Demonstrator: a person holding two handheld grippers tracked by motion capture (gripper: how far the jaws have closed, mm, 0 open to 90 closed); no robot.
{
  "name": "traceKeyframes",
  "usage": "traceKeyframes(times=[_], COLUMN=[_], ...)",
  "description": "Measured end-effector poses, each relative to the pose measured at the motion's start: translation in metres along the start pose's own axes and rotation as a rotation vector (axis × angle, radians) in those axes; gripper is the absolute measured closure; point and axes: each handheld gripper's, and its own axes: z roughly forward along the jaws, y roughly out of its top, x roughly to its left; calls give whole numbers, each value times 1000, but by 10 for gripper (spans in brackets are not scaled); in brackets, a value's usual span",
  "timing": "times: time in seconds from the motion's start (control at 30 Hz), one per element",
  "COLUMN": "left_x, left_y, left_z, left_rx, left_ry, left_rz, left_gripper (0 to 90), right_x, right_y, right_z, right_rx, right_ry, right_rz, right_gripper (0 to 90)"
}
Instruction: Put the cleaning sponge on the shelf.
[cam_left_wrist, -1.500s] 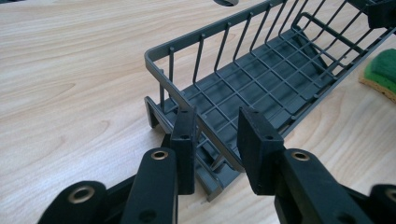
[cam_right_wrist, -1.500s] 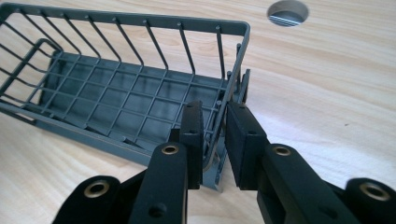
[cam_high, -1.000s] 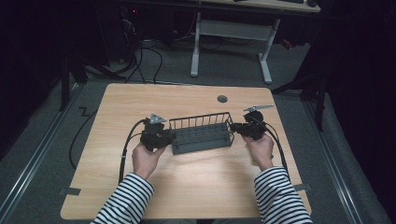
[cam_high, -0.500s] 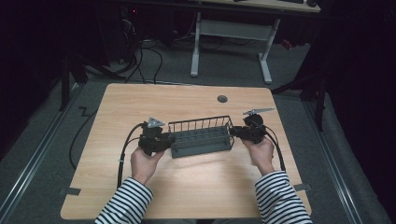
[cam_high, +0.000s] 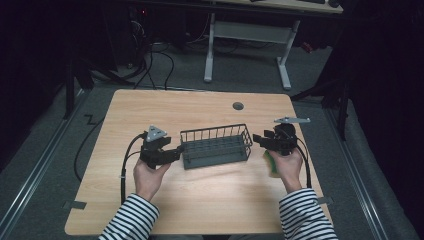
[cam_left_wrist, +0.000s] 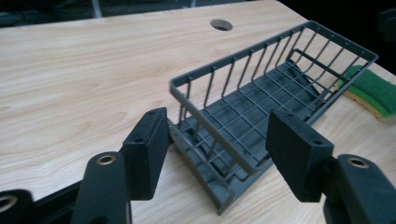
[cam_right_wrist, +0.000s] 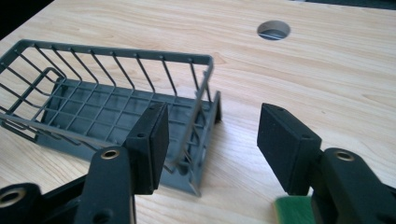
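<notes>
A grey wire basket (cam_high: 216, 145) with a slatted tray floor rests on the wooden table (cam_high: 200, 200), empty. My left gripper (cam_high: 176, 152) is at its left end, open; in the left gripper view the basket's near end (cam_left_wrist: 261, 107) lies between the spread jaws of my left gripper (cam_left_wrist: 219, 140), untouched by the pads. My right gripper (cam_high: 257, 140) is open just off the right end. In the right gripper view the basket (cam_right_wrist: 116, 107) sits by the left jaw, and bare table lies between the jaws of my right gripper (cam_right_wrist: 217, 140).
A green and yellow sponge (cam_high: 270, 162) lies on the table under the right hand, also seen past the basket as the sponge (cam_left_wrist: 371, 91). A round cable hole (cam_high: 238, 106) is behind the basket. A desk frame (cam_high: 245, 35) stands beyond the table.
The basket came slightly toward the person and now rests on the table. Both grippers have opened and drawn back a little from its ends.
</notes>
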Motion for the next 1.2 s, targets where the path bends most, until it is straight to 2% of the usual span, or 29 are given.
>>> traceKeyframes(times=[0.1, 0.2, 0.27, 0.47, 0.53, 0.57, 0.63, 0.73, 0.83, 1.0, 1.2], left_x=[3, 6, 9, 18, 23, 25, 30, 35, 39, 45, 49], left_y=[-5, -11, -17, -41, -49, -54, -61, -71, -79, -88, -97], left_z=[-2, -4, -5, -5, -4, -4, -2, 1, 4, 11, 15], left_rx=[1, 0, 8, 53, 77, 81, 91, 112, 123, 144, 165], left_ry=[13, 27, 35, 89, 96, 104, 117, 141, 169, 217, 243], left_rz=[-4, -9, -16, 11, -10, -15, -25, -33, -32, -29, -16], left_gripper=[376, 371, 368, 356, 352, 350, 350, 350, 349, 349, 346], right_x=[-4, -5, -7, -18, -21, -22, -25, -28, -29, -34, -44], right_y=[-4, -8, -14, -31, -37, -40, -46, -51, -57, -64, -74], right_z=[-6, -14, -17, -22, -24, -24, -26, -27, -29, -29, -20], right_rx=[9, -17, -14, -17, -26, -13, -30, -9, -31, 8, 41], right_ry=[-27, -42, -58, -86, -94, -102, -116, -125, -131, -146, -187], right_rz=[-3, -12, -18, -4, 15, 17, 12, 19, 17, 27, 52], right_gripper=[412, 421, 414, 386, 385, 382, 379, 370, 364, 369, 326])
